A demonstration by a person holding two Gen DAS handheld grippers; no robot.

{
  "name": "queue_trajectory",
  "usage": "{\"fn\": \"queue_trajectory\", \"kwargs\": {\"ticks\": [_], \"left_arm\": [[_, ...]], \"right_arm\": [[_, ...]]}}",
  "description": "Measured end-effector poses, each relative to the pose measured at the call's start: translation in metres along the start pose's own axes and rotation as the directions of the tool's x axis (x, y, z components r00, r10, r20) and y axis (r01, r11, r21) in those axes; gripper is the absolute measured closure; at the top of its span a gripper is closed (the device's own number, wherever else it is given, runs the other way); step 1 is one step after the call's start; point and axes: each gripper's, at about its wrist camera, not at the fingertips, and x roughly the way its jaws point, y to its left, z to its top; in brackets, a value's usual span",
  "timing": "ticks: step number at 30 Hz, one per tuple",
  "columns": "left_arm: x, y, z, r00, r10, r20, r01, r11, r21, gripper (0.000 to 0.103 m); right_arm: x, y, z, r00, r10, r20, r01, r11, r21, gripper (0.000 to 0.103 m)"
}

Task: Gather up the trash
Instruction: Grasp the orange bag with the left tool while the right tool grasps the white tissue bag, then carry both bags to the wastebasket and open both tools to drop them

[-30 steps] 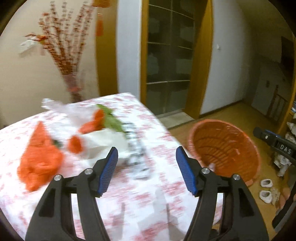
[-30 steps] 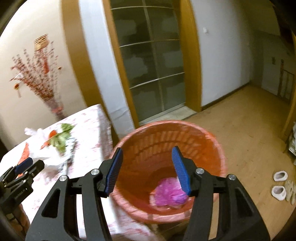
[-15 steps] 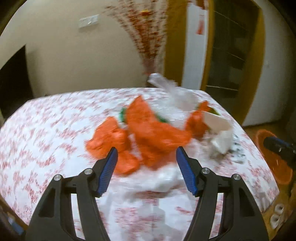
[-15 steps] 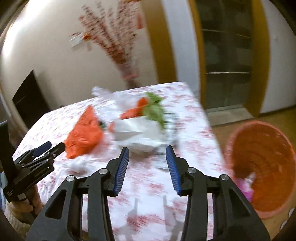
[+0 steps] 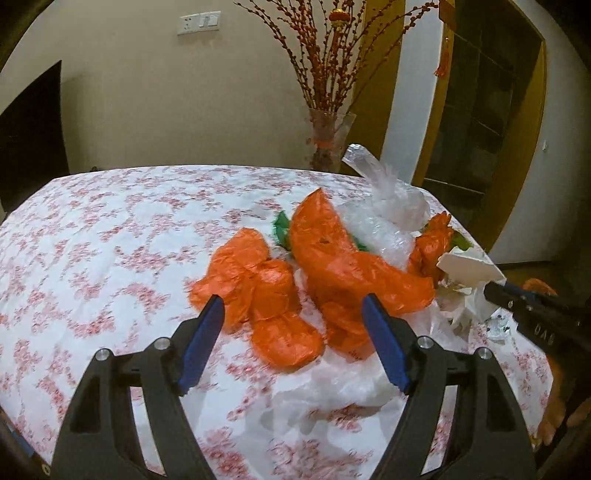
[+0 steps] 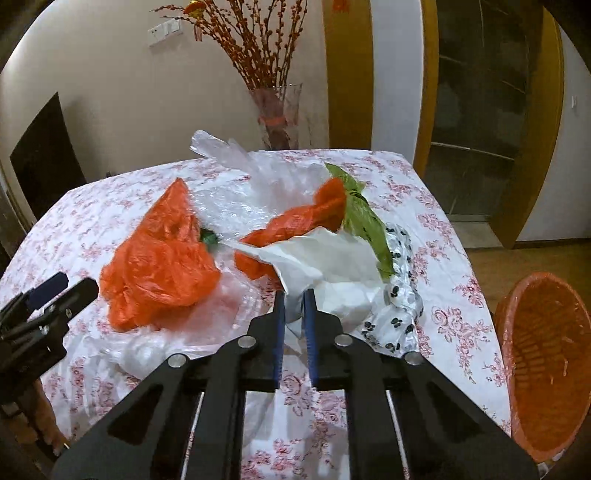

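Right wrist view: the right gripper (image 6: 294, 308) points down at the table (image 6: 436, 236), its blue jaws closing to a narrow slit with a fold of the white paper (image 6: 314, 266) between them; whether the pads already press on it I cannot tell. The table wears a white cloth printed with small red flowers. Beyond the jaws the trash lies in one heap near the middle of the cloth: the crumpled white paper nearest, a black-spotted white wrapper (image 6: 399, 295) touching its right side, a big crumpled orange plastic bag (image 6: 162, 258) to the left, a twisted orange bag (image 6: 306, 221) and a green bag (image 6: 364, 218) behind the paper, and clear plastic film (image 6: 240, 162) at the back. Off the table's right edge, lower down on the wooden floor, stands an orange wicker basket (image 6: 546, 354), tilted toward the camera; what lies at its bottom is out of sight.

In the left wrist view the left gripper (image 5: 293, 332) hovers over the near lobes of the orange bags, jaws opening wide with nothing pinched between them. Past the table a glass vase of red-berried branches (image 5: 328, 144) stands against a beige wall, with a white switch plate (image 5: 198, 23) high up and a wood-framed glass door (image 5: 480, 129) to the right.
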Motion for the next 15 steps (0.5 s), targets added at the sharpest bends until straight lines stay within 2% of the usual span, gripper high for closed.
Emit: {"fn": "queue_trajectory", "kwargs": {"ticks": [5, 11, 14, 15], "left_arm": [[0.016, -0.014, 0.009, 0.999, -0.044, -0.024, 0.044, 0.999, -0.011, 0.028], [0.04, -0.028, 0.019, 0.992, -0.088, -0.092, 0.084, 0.995, -0.048, 0.04], [0.054, -0.037, 0.02, 0.988, -0.086, -0.127, 0.081, 0.996, -0.05, 0.053], [0.058, -0.039, 0.02, 0.987, -0.082, -0.136, 0.077, 0.996, -0.044, 0.066]], "right_arm": [[-0.027, 0.0, 0.004, 0.997, 0.012, 0.077, -0.011, 1.0, -0.008, 0.095], [-0.063, -0.011, 0.011, 0.986, -0.009, 0.168, 0.013, 1.0, -0.019, 0.094], [-0.067, -0.02, 0.01, 0.984, -0.034, 0.177, 0.036, 0.999, -0.009, 0.094], [-0.067, -0.022, 0.008, 0.983, -0.04, 0.177, 0.042, 0.999, -0.005, 0.094]]}}
